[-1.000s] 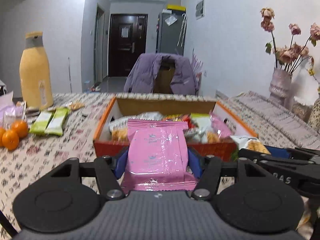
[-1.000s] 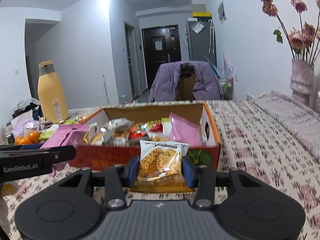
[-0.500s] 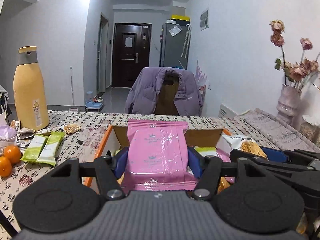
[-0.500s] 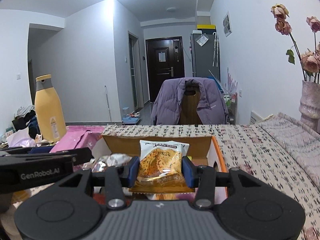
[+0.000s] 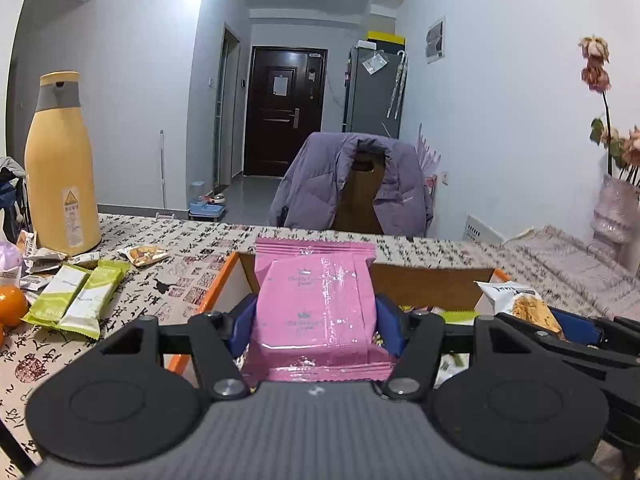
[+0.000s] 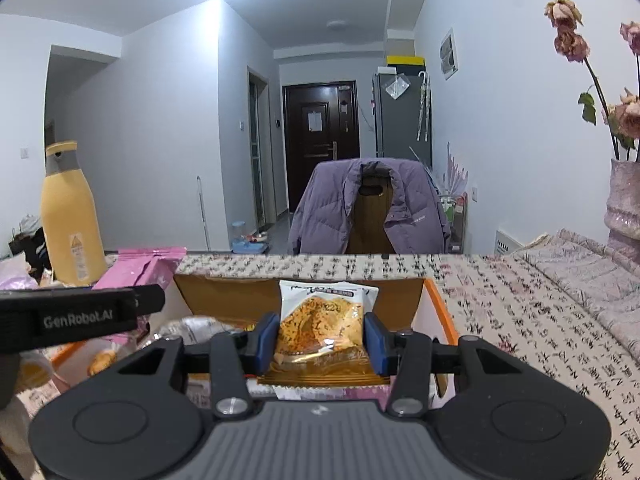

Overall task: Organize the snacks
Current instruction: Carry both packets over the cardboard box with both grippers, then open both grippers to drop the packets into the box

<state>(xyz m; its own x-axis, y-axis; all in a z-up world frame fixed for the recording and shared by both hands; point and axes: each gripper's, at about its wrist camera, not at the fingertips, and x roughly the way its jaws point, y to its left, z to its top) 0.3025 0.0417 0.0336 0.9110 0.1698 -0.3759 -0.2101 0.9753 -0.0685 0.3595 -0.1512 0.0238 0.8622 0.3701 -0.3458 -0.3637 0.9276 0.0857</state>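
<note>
My left gripper [image 5: 316, 320] is shut on a pink snack packet [image 5: 316, 304] and holds it over the near left part of the orange cardboard box [image 5: 216, 284]. My right gripper [image 6: 322, 338] is shut on a white and orange snack packet [image 6: 326, 316] above the same box [image 6: 440, 312], toward its right side. Each gripper shows in the other's view: the right one with its packet [image 5: 520, 306], the left one with the pink packet [image 6: 140, 272]. Several snacks lie in the box, mostly hidden under the grippers.
A tall yellow bottle [image 5: 60, 164] stands far left on the patterned tablecloth [image 5: 176, 264]. Two green bars [image 5: 76, 300], small packets [image 5: 142, 255] and oranges [image 5: 10, 306] lie left of the box. A chair with a purple jacket [image 5: 356, 188] is behind; a vase [image 6: 624, 200] stands right.
Both grippers have risen and moved forward over the box with their packets still held. The box now sits lower in both views.
</note>
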